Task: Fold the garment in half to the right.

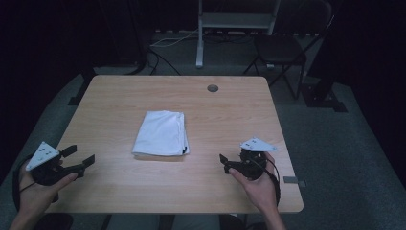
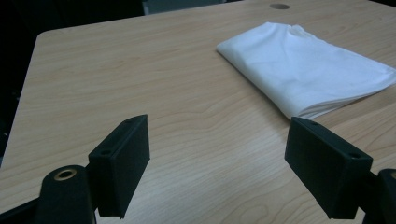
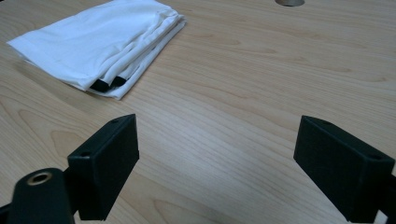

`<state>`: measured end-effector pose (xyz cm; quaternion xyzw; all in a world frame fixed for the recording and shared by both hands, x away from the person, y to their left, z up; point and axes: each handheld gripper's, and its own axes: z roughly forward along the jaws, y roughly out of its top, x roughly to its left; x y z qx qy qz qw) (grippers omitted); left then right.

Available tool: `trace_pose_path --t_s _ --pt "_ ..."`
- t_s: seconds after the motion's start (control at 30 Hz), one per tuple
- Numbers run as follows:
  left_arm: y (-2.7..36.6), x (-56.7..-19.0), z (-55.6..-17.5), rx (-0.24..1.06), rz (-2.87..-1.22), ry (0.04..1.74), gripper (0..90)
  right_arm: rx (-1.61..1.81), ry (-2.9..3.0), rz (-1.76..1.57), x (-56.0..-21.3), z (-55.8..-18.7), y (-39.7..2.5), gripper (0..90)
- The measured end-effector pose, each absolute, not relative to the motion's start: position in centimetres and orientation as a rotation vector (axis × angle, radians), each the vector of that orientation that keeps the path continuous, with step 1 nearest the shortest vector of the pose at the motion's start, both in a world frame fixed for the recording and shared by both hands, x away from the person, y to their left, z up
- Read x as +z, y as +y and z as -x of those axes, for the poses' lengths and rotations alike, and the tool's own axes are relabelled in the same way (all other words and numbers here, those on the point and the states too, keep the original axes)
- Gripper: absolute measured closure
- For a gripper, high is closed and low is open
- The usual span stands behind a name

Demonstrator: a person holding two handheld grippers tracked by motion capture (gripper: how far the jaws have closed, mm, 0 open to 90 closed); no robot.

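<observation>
Plainly, both pairs of black fingers stand wide apart with nothing between them. The left gripper hovers over the near left corner of the worktop, its fingers spread above bare wood. The right gripper sits at the near right, held by a hand, its fingers just as wide over bare wood.

One folded white cloth lies flat near the middle of the worktop, between the two grippers and a little farther from the person, well apart from both. In the left gripper view the cloth lies ahead to the right; in the right gripper view it lies ahead to the left, its stacked layers showing along one edge with two small black tabs at the near corner.

One round dark hole sits in the worktop near its far edge. Beyond the light wooden worktop the room is dim, with grey carpet, one dark chair, a white metal frame and cables on the floor.
</observation>
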<state>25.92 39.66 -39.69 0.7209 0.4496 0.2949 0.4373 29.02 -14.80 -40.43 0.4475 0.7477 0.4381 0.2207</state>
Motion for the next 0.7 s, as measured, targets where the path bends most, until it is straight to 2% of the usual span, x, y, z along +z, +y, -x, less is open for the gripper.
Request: trace_pose_path --t_s 0.7 --pt "41.5 -41.1 -25.7 0.722 -1.761 1.197 21.7 1.187 2.010 -1.285 -41.1 -28.1 -17.2 12.9"
